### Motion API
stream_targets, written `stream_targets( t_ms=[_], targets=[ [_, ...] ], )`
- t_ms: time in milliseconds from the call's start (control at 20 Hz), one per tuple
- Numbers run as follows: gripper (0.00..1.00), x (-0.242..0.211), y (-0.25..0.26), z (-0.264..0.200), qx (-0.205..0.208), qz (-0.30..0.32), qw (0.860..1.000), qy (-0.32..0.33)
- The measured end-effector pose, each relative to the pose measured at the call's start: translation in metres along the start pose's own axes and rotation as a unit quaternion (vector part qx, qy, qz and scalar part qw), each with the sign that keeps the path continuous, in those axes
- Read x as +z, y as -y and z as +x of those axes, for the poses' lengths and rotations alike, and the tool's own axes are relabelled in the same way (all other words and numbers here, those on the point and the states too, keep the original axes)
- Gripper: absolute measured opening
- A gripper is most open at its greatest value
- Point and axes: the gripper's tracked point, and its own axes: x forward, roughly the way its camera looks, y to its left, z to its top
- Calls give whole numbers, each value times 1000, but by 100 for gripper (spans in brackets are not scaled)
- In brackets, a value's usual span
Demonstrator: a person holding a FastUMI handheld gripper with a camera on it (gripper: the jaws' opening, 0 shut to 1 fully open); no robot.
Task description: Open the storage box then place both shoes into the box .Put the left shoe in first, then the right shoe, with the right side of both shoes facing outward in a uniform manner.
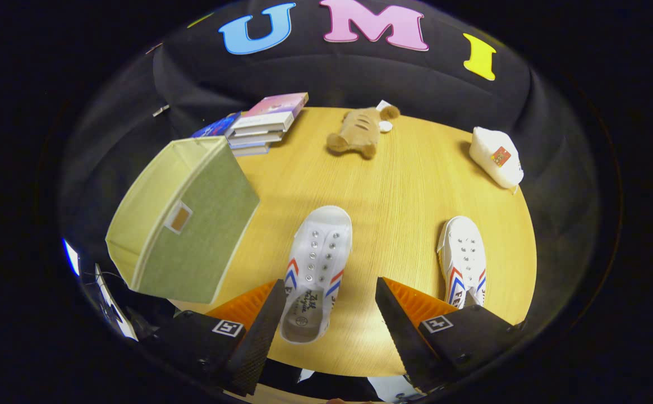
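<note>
Wooden round table (pixel 394 185): storage box (pixel 186 224) stands open, left of my spread gripper (pixel 329 306); one shoe (pixel 315 269) lies between the fingers, untouched, the other shoe (pixel 464 261) to the right. Canvas looks light and floppy, so I'd pinch the stiffer heel rim.

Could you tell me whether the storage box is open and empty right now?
Open and apparently empty: the storage box shows bare inner walls, and both shoes lie on the table.

A staged recording booth rather than a lived-in room: black cloth (pixel 360 78) drapes the whole backdrop behind a round wooden desk (pixel 399 185), with household props on it, a stack of books (pixel 265 126) at upper left and a plush toy (pixel 360 132) at top centre.
</note>
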Motion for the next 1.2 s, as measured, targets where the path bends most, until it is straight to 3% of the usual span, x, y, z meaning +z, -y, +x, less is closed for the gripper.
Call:
stream_targets(
  t_ms=[550, 750, 900, 1050, 1200],
  targets=[
    [98, -42, 20, 69, 25, -44, 996, -68],
    [75, -40, 5, 75, 49, -4, 996, -76],
    [29, -39, -3, 73, 48, 8, 996, -71],
    [27, -40, -3, 71, 35, 27, 996, -71],
    [16, -40, -1, 73, 29, 64, 995, -70]
  ],
)
